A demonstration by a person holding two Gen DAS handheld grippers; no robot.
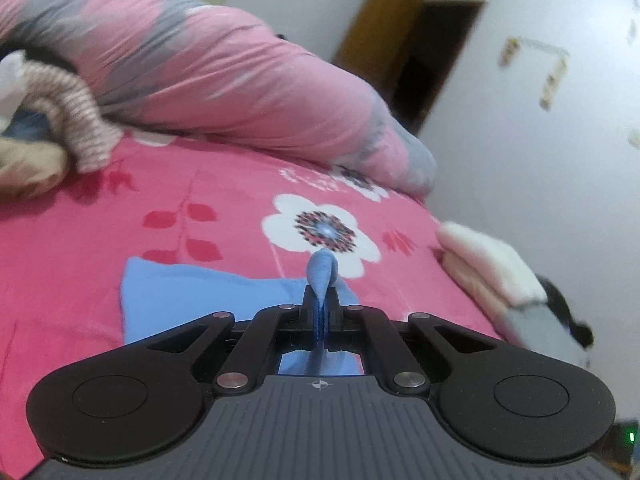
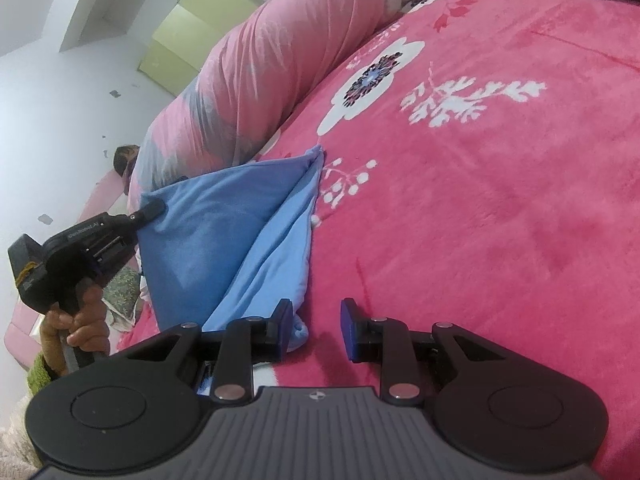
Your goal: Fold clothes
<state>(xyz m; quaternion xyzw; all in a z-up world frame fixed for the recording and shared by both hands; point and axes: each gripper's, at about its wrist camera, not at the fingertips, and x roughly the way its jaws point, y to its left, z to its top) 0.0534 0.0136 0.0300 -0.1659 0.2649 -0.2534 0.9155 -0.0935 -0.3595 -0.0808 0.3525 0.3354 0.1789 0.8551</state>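
Motion-blurred clothes pile (image 1: 52,128), left edge-cropped.

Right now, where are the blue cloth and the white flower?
blue cloth (image 2: 216,220): right wrist view, middle of the raised flap.
white flower (image 1: 320,230): left wrist view, its dark patterned centre.

A garment (image 2: 224,216) lay on the bedspread (image 2: 500,220), one corner lifted from it and clamped in the left gripper (image 1: 320,304). A rolled quilt (image 1: 192,72) lay behind it. The right gripper (image 2: 316,330) stood at its near corner, jaws apart. Folded clothes (image 1: 492,272) sat to the right.
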